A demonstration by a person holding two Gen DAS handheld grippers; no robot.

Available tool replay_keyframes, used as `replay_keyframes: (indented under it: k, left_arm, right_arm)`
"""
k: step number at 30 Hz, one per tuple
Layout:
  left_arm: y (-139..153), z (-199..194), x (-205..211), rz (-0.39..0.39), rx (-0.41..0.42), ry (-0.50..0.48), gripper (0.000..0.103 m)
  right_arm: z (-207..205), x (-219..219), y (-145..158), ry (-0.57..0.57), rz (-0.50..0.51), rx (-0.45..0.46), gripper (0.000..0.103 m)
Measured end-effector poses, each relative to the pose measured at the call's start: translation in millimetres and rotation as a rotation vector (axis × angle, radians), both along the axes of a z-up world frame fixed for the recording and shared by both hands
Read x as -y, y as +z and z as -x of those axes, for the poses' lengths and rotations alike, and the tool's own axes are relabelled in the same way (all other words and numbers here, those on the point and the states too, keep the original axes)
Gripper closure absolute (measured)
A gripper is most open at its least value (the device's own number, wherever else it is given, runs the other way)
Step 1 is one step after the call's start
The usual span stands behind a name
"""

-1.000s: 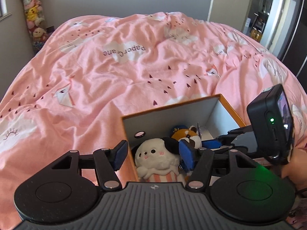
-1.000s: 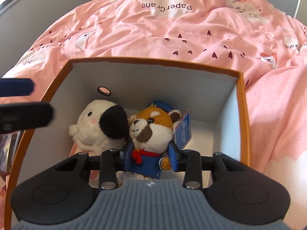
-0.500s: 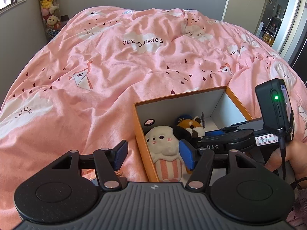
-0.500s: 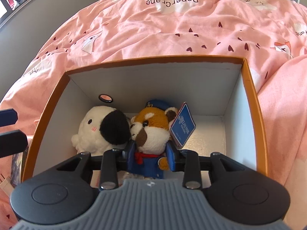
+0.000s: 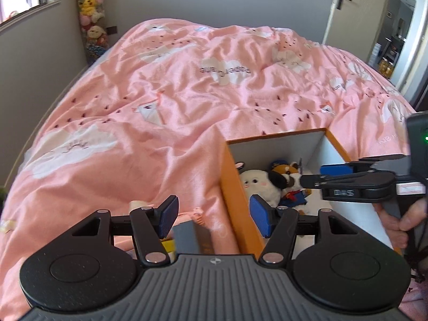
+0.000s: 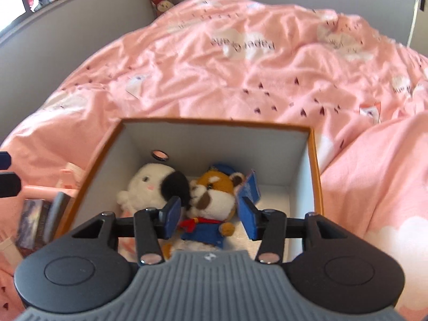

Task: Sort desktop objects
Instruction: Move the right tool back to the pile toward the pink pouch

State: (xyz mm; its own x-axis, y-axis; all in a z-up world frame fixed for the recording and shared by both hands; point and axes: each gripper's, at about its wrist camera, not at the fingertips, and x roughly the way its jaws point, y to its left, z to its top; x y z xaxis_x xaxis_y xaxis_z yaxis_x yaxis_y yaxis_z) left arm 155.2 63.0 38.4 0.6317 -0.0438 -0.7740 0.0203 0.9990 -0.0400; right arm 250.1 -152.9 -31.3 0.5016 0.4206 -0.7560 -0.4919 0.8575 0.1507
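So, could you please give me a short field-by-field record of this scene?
surface: pink duvet
container: orange box, open top, white inside
in box: white plush and fox plush, side by side
outside box: books by its left wall
right gripper: over the box, fingers opening, either side of the fox plush, pads clear of it
left gripper: open, holds nothing, over the box's left wall

Black hand-held gripper [image 6: 210, 220] with blue ribbed pads [image 6: 171, 216]
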Motion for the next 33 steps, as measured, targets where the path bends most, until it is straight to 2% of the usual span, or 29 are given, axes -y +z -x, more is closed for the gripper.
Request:
replay_keyframes:
  k: [7, 13, 17, 21, 27, 33]
  left_arm:
    - [8.8, 33.2, -37.7, -0.015, -0.013, 0.129, 0.033]
    - [-8.6, 52.7, -72.0, 0.018, -0.069, 0.220, 0.033]
    - [-29.5, 57.2, -88.1, 0.054, -0.123, 0.254, 0.033]
    - [-50.5, 56.9, -100.9, 0.076, -0.176, 0.281, 0.033]
    - [-76.6, 50.1, -111.8, 0.108, -0.233, 0.292, 0.033]
    - [-91.6, 41.1, -114.6, 0.126, -0.261, 0.272, 0.033]
  right_arm:
    - [51.9, -30.7, 35.1, 0.136, -0.126, 0.025, 0.058]
    - [89.5, -75.3, 36.8, 0.286, -0.179, -0.034, 0.060]
    - [100.0, -103.4, 22.8, 0.321, -0.150, -0.086, 0.062]
    - [101.6, -121.4, 9.3, 0.323, -0.084, -0.093, 0.062]
    - [94.3, -141.4, -3.6, 0.323, -0.016, -0.098, 0.061]
    - [97.0, -154.7, -12.5, 0.370, 0.007, -0.125, 0.061]
